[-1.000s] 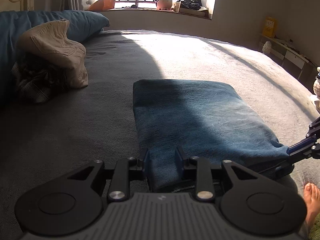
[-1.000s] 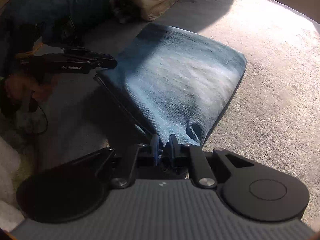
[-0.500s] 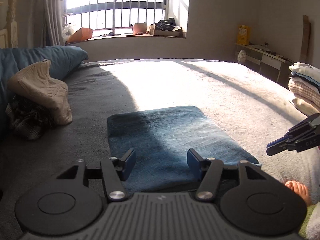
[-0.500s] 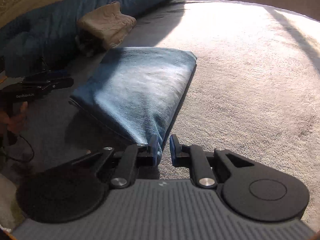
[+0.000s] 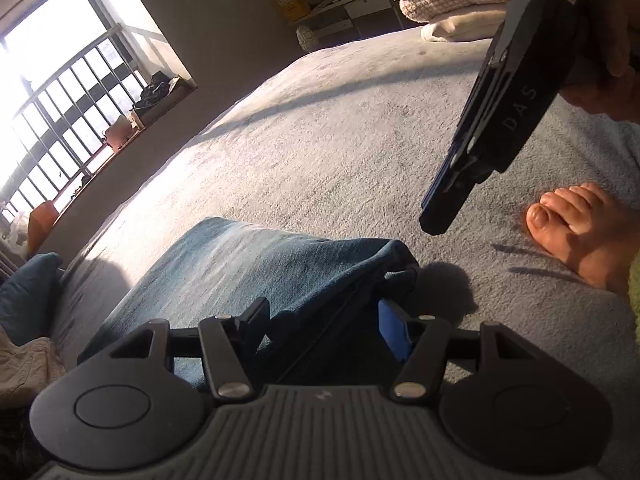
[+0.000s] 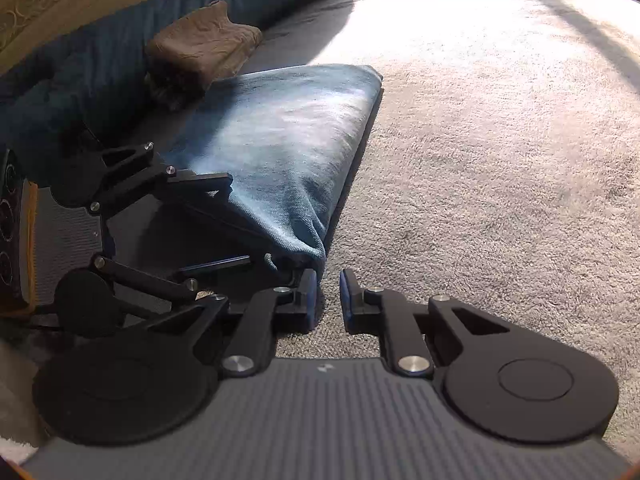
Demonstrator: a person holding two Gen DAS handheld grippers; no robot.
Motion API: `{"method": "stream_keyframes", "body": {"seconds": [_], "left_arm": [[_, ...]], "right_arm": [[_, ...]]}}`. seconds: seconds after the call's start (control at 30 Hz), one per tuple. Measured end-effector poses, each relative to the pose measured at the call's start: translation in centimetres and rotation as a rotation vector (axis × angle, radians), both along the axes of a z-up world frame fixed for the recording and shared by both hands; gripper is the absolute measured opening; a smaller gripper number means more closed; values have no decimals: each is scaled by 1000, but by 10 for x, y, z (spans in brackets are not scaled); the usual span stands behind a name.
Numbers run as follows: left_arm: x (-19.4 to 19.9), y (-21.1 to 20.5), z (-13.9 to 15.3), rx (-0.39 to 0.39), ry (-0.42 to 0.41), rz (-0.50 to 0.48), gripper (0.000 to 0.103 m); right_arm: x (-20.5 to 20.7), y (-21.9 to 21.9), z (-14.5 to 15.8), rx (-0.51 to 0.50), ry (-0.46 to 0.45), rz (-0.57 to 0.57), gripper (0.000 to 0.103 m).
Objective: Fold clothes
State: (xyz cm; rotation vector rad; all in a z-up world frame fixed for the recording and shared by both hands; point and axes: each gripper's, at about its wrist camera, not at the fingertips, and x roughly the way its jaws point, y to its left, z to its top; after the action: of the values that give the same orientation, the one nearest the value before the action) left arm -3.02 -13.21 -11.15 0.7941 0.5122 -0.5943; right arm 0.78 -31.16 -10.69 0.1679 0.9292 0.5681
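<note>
A folded blue denim garment (image 5: 260, 264) (image 6: 288, 132) lies flat on the grey bed (image 6: 500, 120). My left gripper (image 5: 324, 326) is open and rolled onto its side. Its fingers straddle the garment's near edge without pressing, one over the cloth and one low by the bed, as the right wrist view shows (image 6: 236, 220). My right gripper (image 6: 328, 292) sits just right of the garment's near corner. Its jaws stand a narrow gap apart with only bed between them. In the left wrist view the right gripper (image 5: 436, 216) hangs above the bed, beyond that corner.
Crumpled beige clothing (image 6: 200, 44) rests against a long blue pillow (image 6: 80, 80) at the bed's head. A stack of folded laundry (image 5: 448, 4) sits at the far bed corner. A person's bare foot (image 5: 576, 232) rests on the bed nearby. A barred window (image 5: 52, 92) is behind.
The left gripper let go of the garment's edge, opened wide, rolled over and slid along to the corner by the right gripper. The right gripper released that corner and parted slightly.
</note>
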Motion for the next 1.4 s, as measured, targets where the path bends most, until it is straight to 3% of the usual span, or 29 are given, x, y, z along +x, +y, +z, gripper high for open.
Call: {"method": "stream_keyframes", "body": {"seconds": [0.07,0.17,0.2,0.3,0.5,0.6,0.77,1.0,1.13,1.27,1.4], "left_arm": [[0,-7,-7,48,-34,-15,58],[6,-11,-11,62,-44,0,38],[9,-11,-9,46,-36,12,29],[18,-4,4,-47,2,61,15],[35,18,25,-264,124,166,12],[38,29,28,-331,169,193,12],[37,38,31,-398,209,219,11],[44,51,29,-456,250,261,8],[47,62,31,-524,282,278,8],[47,64,31,-537,288,276,8],[47,64,32,-546,287,273,8]], "right_arm": [[1,-1,-1,14,2,-2,12],[2,-3,-4,31,5,-4,12],[1,-3,-4,36,6,-3,12],[0,-4,-4,54,-2,9,12],[-1,-4,-3,97,-36,12,12],[3,-1,-6,127,-42,11,11],[14,16,-14,166,-52,52,10],[30,33,-26,260,-63,26,11],[26,17,-22,335,-46,19,13],[14,-14,-19,403,-42,-35,13],[13,-11,-28,301,-7,-33,12]]}}
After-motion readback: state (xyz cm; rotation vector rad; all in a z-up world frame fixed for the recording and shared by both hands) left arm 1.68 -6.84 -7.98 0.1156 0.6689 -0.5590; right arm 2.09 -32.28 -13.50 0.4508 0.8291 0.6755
